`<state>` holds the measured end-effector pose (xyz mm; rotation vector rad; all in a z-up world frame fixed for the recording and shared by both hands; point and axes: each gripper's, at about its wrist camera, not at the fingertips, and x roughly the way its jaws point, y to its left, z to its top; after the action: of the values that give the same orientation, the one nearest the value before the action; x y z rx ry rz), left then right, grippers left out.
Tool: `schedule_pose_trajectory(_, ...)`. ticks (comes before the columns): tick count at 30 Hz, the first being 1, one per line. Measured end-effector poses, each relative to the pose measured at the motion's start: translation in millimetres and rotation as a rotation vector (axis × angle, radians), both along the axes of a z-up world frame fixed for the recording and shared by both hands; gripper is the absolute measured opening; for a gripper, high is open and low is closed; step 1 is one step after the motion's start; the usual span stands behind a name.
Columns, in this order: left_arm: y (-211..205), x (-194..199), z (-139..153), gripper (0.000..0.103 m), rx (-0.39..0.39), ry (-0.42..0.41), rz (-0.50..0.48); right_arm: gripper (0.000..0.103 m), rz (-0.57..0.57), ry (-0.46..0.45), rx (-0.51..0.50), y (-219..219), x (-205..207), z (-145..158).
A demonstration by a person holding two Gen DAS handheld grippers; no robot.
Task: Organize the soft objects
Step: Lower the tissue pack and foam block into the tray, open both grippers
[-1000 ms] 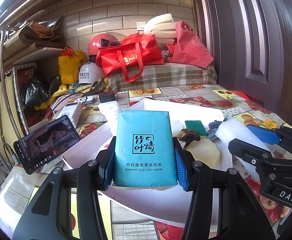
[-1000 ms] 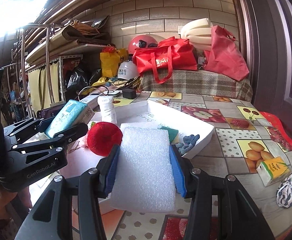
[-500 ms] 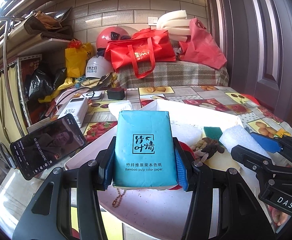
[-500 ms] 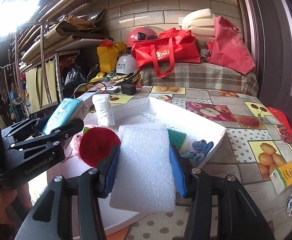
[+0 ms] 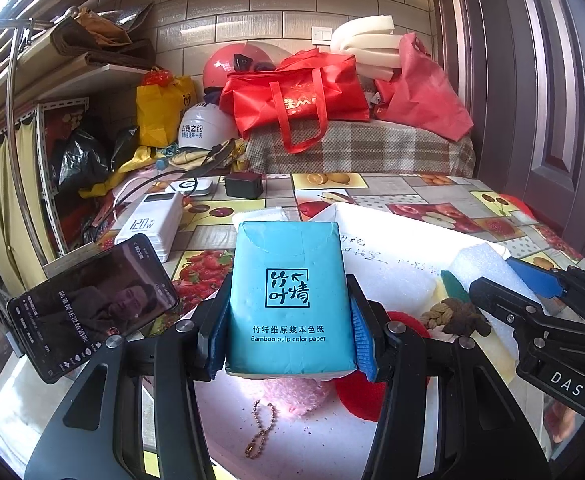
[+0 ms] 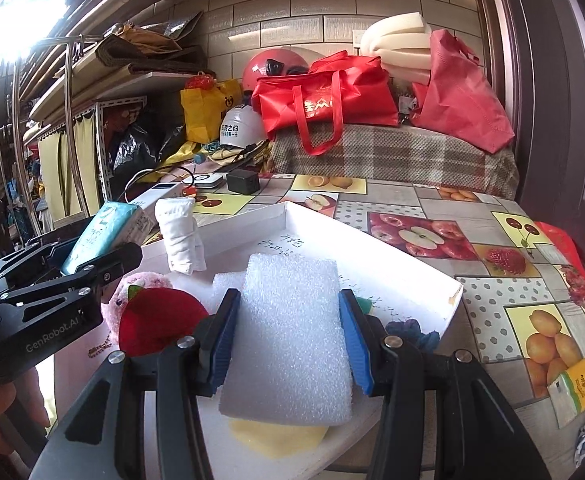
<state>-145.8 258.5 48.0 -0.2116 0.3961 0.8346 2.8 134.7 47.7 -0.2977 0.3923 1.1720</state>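
Observation:
My left gripper [image 5: 286,316] is shut on a blue tissue pack [image 5: 288,296] and holds it above the near left part of a white tray [image 5: 376,220]. My right gripper [image 6: 290,334] is shut on a white foam block [image 6: 292,336] above the tray's [image 6: 372,248] near part. In the tray lie a red plush [image 6: 160,322], a pink plush [image 6: 140,284], a yellow sponge [image 6: 276,436], a green sponge [image 6: 364,304] and a white cloth roll [image 6: 180,236]. The right gripper also shows at the right of the left wrist view [image 5: 532,296].
A phone [image 5: 92,304] stands left of the tray, with a power bank [image 5: 148,224] and a black charger [image 5: 244,185] behind it. A yellow tissue pack [image 6: 576,384] lies on the fruit-pattern tablecloth [image 6: 492,248] at the right. Bags and helmets crowd the back.
Both grippers have moved forward over the tray with their objects still held. The tray's contents now lie closer beneath them.

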Motion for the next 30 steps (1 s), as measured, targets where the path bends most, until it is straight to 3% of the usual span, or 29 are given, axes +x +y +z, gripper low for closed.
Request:
schedule_pose_trajectory(12, 12, 1, 2, 0.051, -0.013, -0.038, 0.0, 0.049, -0.002, -0.035, 0.029, 18, 9, 4)
schedule_pose_trajectory(21, -8, 27, 3, 0.051, 0.11, 0.063, -0.058, 0.05, 0.007, -0.031, 0.038, 18, 9, 4)
schedule_pose_trajectory(26, -3, 29, 3, 0.052, 0.096, 0.068, -0.051, 0.05, 0.004, -0.031, 0.03, 18, 10, 4)
schedule_pose_trajectory(28, -1, 27, 2, 0.057, 0.083, 0.059, -0.042, 0.051, 0.0, -0.025, 0.027, 19, 11, 4)
schedule_pose_trajectory(29, 0, 26, 3, 0.069, 0.082, 0.054, -0.033, 0.058, 0.0, -0.02, 0.027, 19, 12, 4)
schedule_pose_trajectory(30, 0, 24, 3, 0.079, 0.086, 0.05, -0.01, 0.072, -0.003, -0.016, 0.028, 18, 13, 4)
